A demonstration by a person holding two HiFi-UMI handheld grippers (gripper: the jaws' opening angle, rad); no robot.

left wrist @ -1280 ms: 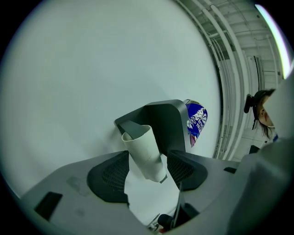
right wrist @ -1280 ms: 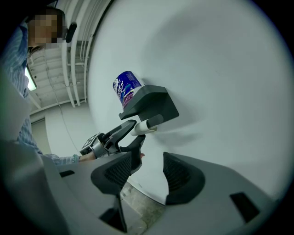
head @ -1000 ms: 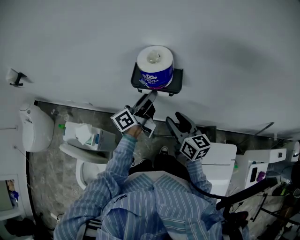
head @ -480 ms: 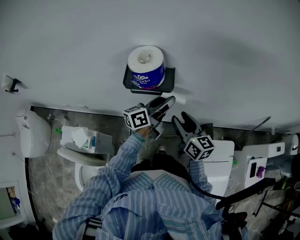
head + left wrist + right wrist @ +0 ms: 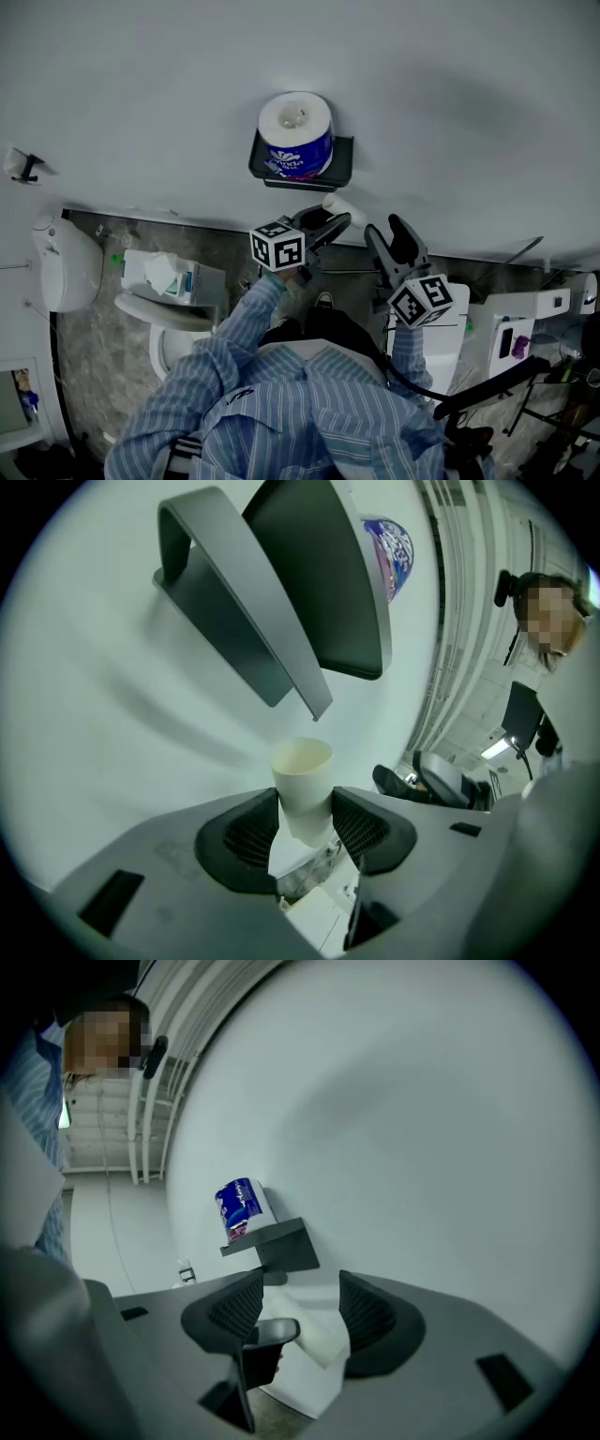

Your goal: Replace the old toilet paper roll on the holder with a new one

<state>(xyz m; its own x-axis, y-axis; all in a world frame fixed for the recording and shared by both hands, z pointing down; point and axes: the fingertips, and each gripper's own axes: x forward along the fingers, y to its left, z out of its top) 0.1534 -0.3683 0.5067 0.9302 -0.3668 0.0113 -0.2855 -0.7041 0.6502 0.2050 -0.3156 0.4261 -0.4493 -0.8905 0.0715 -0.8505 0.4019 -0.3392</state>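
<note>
Removal step: pinches spent tube (image 5: 302,782) in left gripper (image 5: 305,816) just below holder (image 5: 343,155), right gripper (image 5: 302,1309) just opening, empty; next calls for discarding it, then fetching wrapped roll (image 5: 295,129) atop holder.

Left gripper (image 5: 336,219), level, jaws just closed on tube (image 5: 346,208).

Blue-white striped shirt (image 5: 309,412); grey left gripper (image 5: 333,217), right gripper (image 5: 389,232), black-white marker cubes (image 5: 278,248).
</note>
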